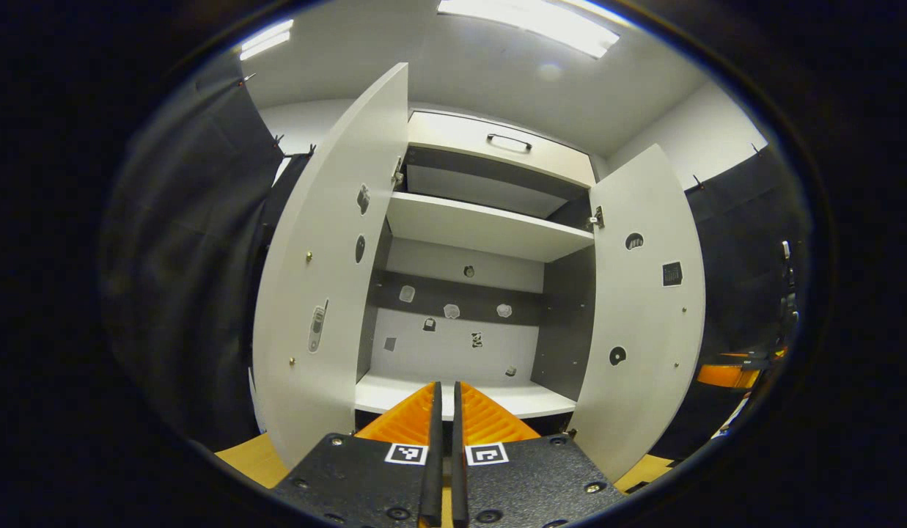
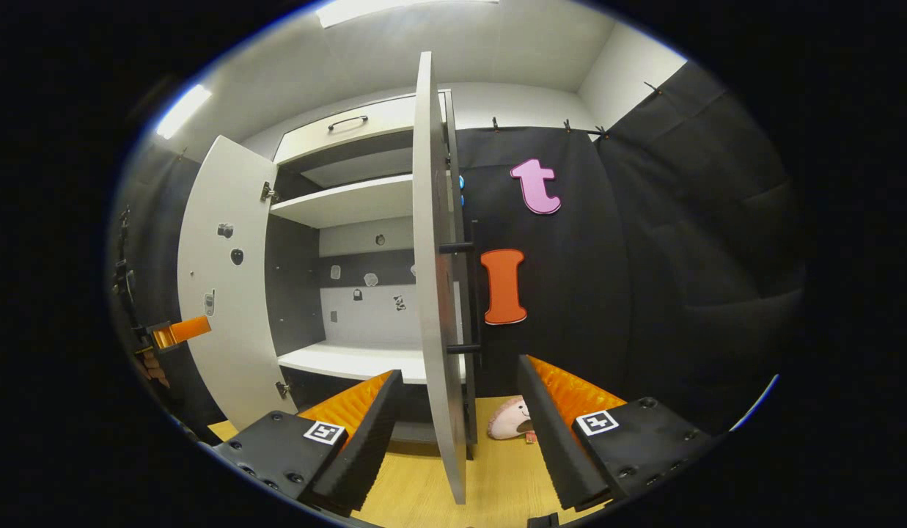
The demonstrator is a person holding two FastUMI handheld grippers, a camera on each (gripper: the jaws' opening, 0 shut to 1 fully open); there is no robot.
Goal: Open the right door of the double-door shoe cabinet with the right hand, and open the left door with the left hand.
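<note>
The white shoe cabinet (image 1: 468, 227) stands with both doors swung out. In the left gripper view its left door (image 1: 321, 279) and right door (image 1: 644, 308) flank the bare shelves, and my left gripper (image 1: 443, 411) is shut on nothing, low and centred before the opening. In the right gripper view the right door (image 2: 435, 293) is edge-on, its black bar handle (image 2: 476, 293) on the outer face. My right gripper (image 2: 459, 370) is open, one finger on each side of that door's lower edge, not pressing it. The left door (image 2: 222, 293) stands farther off.
A drawer with a dark handle (image 1: 509, 141) tops the cabinet. A pink plush thing (image 2: 508, 419) lies on the wooden floor (image 2: 424, 499) by the right door. The other gripper (image 1: 739, 370) shows at the far right, and the left one (image 2: 178, 331) beside the left door. Black cloth walls stand on both sides.
</note>
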